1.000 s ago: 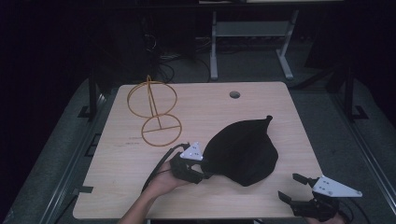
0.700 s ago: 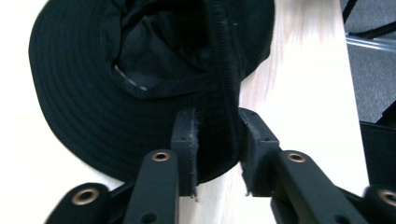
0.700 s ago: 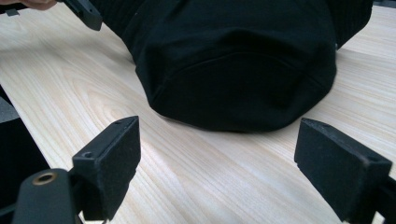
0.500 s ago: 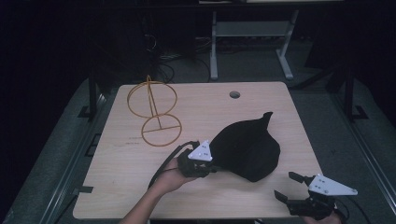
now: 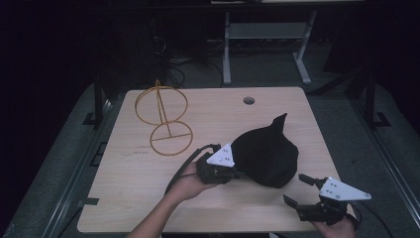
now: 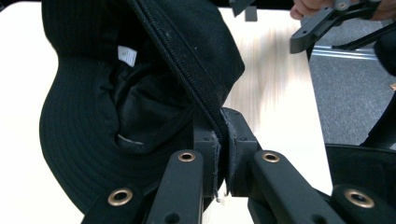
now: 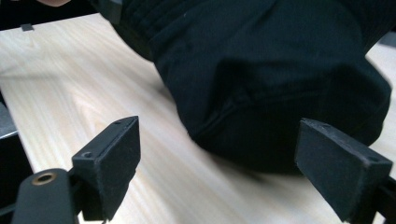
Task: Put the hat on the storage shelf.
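A black bucket hat [image 5: 267, 153] lies crumpled on the right half of the wooden table [image 5: 133, 198], one brim corner poking up. My left gripper [image 5: 238, 174] is at the hat's left edge. In the left gripper view it [image 6: 222, 135] is shut on the hat's stitched brim [image 6: 187, 70], with the hat's inside and a white label facing the camera. My right gripper [image 5: 297, 191] is open near the table's front right edge, just short of the hat. In the right gripper view its jaws [image 7: 233, 158] stand wide apart with the hat's crown [image 7: 261, 70] beyond them, untouched.
A gold wire stand [image 5: 163, 116], with a round base and an upright hoop, stands at the table's back left. A cable hole [image 5: 249, 100] is near the back edge. A metal frame [image 5: 262, 34] stands on the dark floor behind the table.
My left gripper has moved right while holding the brim, and the hat has bunched up and shifted right. My right gripper has shifted slightly near the front edge and is still open.
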A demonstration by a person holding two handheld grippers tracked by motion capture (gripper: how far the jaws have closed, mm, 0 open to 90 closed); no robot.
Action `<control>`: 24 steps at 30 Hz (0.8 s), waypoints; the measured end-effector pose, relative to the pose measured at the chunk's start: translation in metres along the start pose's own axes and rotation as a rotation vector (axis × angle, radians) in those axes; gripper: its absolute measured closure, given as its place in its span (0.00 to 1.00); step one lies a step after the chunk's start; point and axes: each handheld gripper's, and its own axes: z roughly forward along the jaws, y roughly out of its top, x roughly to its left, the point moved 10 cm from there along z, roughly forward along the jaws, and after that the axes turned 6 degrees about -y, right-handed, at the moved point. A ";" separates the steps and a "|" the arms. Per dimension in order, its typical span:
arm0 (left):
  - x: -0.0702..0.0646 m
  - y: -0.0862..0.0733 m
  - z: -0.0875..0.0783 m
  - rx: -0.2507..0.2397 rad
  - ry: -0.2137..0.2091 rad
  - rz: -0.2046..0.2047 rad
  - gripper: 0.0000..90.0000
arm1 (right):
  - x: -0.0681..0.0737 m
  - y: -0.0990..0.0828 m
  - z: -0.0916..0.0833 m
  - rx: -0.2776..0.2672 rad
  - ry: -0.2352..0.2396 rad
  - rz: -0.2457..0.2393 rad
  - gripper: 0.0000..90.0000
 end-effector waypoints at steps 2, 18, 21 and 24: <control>-0.001 0.002 0.000 -0.005 -0.006 0.001 0.95 | -0.002 0.006 0.002 -0.014 -0.001 0.003 0.15; -0.007 0.008 -0.006 -0.031 -0.033 0.032 0.95 | -0.019 0.030 0.028 -0.011 0.011 -0.005 0.15; -0.008 0.008 -0.005 -0.031 -0.039 0.041 0.95 | -0.021 0.029 0.033 0.000 0.015 0.003 0.16; -0.009 0.008 -0.004 -0.038 -0.040 0.040 0.95 | -0.025 0.025 0.041 0.025 0.031 0.026 0.19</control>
